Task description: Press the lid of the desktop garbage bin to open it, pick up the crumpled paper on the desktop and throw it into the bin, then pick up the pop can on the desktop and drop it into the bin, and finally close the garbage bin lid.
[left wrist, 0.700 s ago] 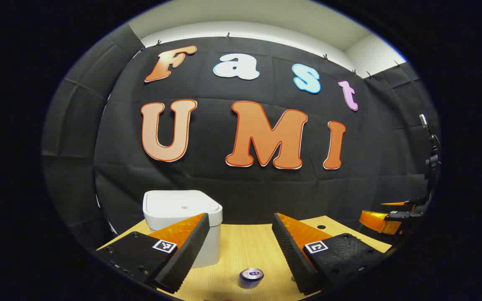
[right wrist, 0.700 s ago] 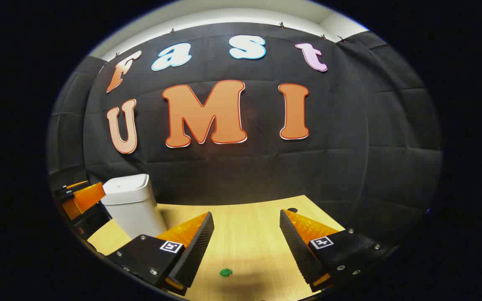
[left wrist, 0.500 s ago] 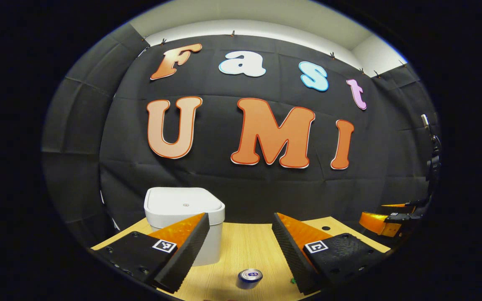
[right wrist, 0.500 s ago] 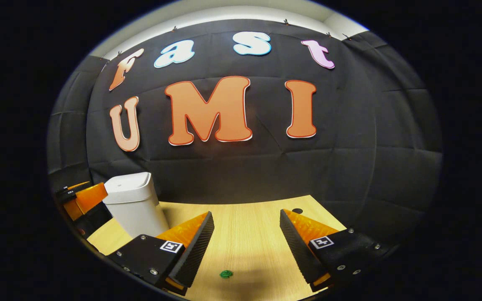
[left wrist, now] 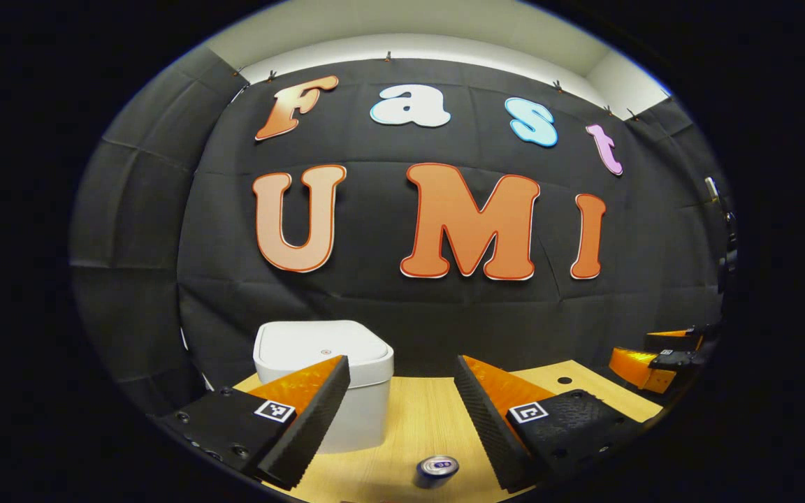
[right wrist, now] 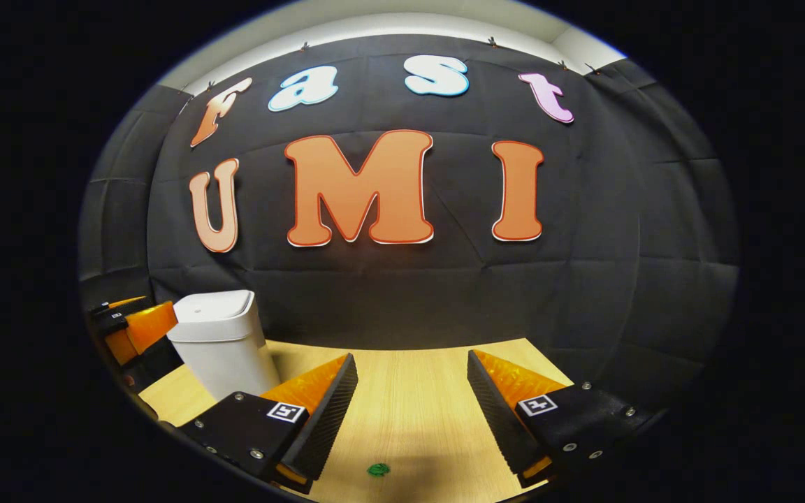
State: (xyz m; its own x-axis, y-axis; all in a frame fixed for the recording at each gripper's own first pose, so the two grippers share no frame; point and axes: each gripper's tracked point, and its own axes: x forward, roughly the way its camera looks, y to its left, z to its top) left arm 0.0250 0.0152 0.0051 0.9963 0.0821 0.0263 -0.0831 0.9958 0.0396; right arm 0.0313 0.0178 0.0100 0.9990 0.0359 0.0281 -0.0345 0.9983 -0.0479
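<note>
A white desktop bin (left wrist: 360, 412) with its lid (left wrist: 318, 346) down stands on the wooden table, partly behind my left gripper's left finger. A pop can (left wrist: 436, 469) stands upright on the table, low between the fingers of my left gripper (left wrist: 402, 412), which is open and holds nothing. In the right gripper view the bin (right wrist: 221, 349) stands at the left with the lid shut. A small green crumpled lump (right wrist: 377, 469) lies on the table below the open, empty right gripper (right wrist: 409, 412).
The wooden table (right wrist: 416, 384) runs back to the black cloth wall. It has a small round hole (left wrist: 564, 381) near its far right corner. The right gripper (left wrist: 654, 360) shows at the right edge of the left gripper view, and the left gripper (right wrist: 133, 328) shows beside the bin.
In the left gripper view the bin and the can have drifted right and the can sits lower. The green lump sits slightly lower in the right gripper view. Both grippers stay open.
</note>
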